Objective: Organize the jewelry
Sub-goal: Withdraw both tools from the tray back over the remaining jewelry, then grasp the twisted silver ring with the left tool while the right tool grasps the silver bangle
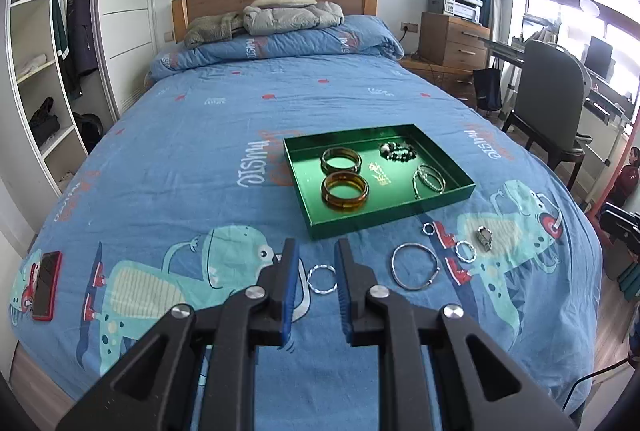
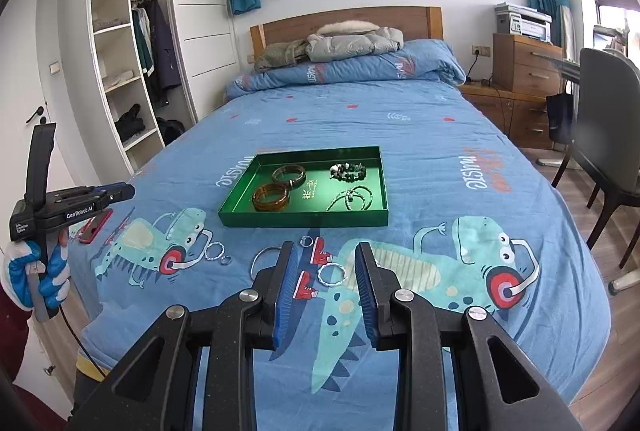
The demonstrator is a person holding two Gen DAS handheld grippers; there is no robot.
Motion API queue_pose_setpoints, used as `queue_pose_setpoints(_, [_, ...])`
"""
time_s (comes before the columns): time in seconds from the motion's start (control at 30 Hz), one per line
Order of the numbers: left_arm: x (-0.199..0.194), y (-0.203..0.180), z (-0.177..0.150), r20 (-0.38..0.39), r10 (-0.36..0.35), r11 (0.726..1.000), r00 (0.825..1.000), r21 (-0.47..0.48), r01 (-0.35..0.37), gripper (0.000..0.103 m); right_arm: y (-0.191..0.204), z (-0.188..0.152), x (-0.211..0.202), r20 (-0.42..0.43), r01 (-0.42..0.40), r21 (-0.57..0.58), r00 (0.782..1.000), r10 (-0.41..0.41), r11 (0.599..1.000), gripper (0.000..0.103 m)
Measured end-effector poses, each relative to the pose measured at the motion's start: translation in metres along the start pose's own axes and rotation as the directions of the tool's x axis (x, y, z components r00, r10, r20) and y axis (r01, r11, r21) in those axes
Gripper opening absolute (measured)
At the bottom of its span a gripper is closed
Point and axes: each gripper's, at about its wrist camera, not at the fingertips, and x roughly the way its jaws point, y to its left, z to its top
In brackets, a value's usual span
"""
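Observation:
A green tray (image 1: pixel 390 211) (image 2: pixel 304 220) on the blue bedspread holds two amber bangles (image 1: pixel 345 190), a dark bead bracelet (image 1: pixel 398 151) and silver bracelets (image 1: pixel 429 180). On the bed in front of it lie a twisted silver ring (image 1: pixel 322 280), a large silver bangle (image 1: pixel 415 266), two small rings (image 1: pixel 465 251) and a metal charm (image 1: pixel 485 238). My left gripper (image 1: pixel 316 251) is open above the twisted ring. My right gripper (image 2: pixel 326 255) is open above a small twisted ring (image 2: pixel 332 274), with the silver bangle (image 2: pixel 266 257) at its left finger.
A red phone (image 1: pixel 47 285) lies near the bed's left edge. The left gripper's body (image 2: pixel 72 203) shows in a gloved hand at the left. Folded jackets (image 1: pixel 292 15) lie by the headboard. A chair (image 1: pixel 550 103) stands right of the bed.

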Motion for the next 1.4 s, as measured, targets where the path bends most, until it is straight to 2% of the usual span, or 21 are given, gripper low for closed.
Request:
queue_pose_setpoints(0.37, [0.066,0.02,-0.031,-0.158,-0.014,0.997,0.987,-0.071,0.003,0.017,-0.016,-0.025,0.053,-0.118,-0.026,0.072,0.992,0.035,0.997,0.03])
queue_pose_setpoints(0.73, [0.131,0.027,-0.04,-0.265,-0.039,0.994,0.963,-0.11,0.01,0.017,-0.021,-0.042,0.133,-0.248,-0.064,0.144,0.964,0.099,0.988,0.03])
queue_pose_setpoints(0.97, [0.159,0.031,-0.04,-0.299,-0.05,0.994,0.953,-0.11,0.018,0.017,-0.025,-0.043,0.178,-0.308,-0.057,0.163,0.945,0.106,0.985,0.03])
queue_pose_setpoints(1.2, [0.179,0.03,-0.038,-0.328,-0.076,0.994,0.942,-0.097,0.046,0.017,-0.027,-0.051,0.206,-0.36,-0.043,0.174,0.927,0.104,0.984,0.03])
queue_pose_setpoints(1.4, [0.192,0.021,-0.036,-0.346,-0.072,0.997,0.936,-0.047,0.06,0.017,-0.029,-0.052,0.216,-0.364,-0.045,0.179,0.925,0.108,0.983,0.029])
